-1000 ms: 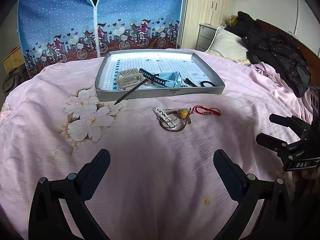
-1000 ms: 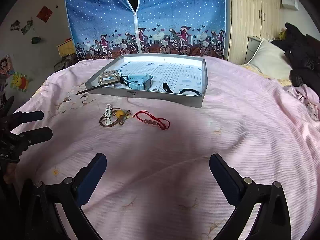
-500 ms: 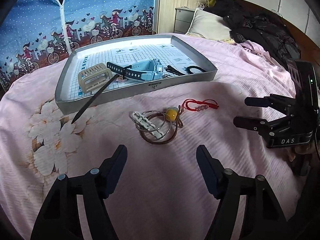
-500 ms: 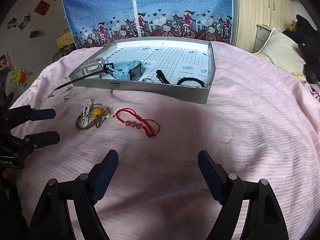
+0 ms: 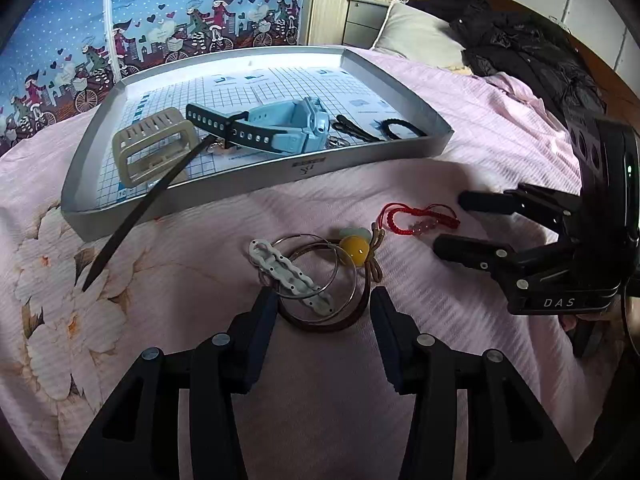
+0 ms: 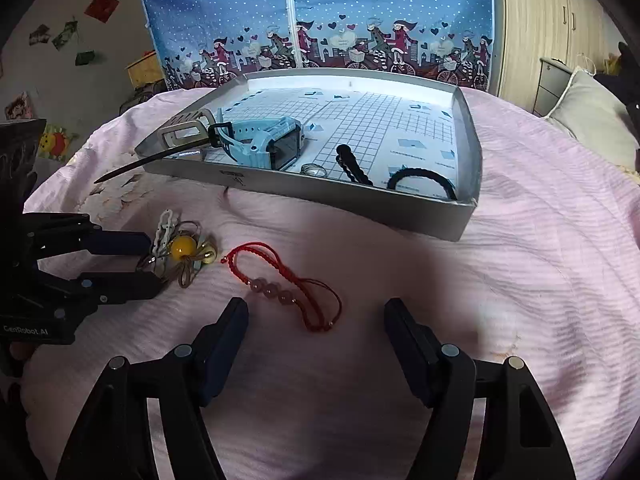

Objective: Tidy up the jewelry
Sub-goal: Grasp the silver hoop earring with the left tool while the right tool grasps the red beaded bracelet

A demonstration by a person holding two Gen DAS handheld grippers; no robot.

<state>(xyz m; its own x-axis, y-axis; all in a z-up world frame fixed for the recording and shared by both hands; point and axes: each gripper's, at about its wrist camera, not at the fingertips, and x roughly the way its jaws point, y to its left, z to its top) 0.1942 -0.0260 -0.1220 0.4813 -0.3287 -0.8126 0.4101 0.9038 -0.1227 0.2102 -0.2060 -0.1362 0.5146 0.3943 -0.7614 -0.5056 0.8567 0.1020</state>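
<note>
Jewelry (image 5: 316, 276), a light, loose tangle of thin rings and cord lying near the tray (image 5: 256, 172), is being straddled by the open left claw (image 5: 322, 304), while the open right claw (image 6: 316, 316) is being held over the limp red bracelet (image 6: 288, 284).

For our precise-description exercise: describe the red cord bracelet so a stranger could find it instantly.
Start at the shallow grey tray on the pink bedspread. On the cloth in front of it lies the red braided cord bracelet, beside a tangle of rings with a yellow bead. It alone is red, strung with three pale pink beads.
</note>
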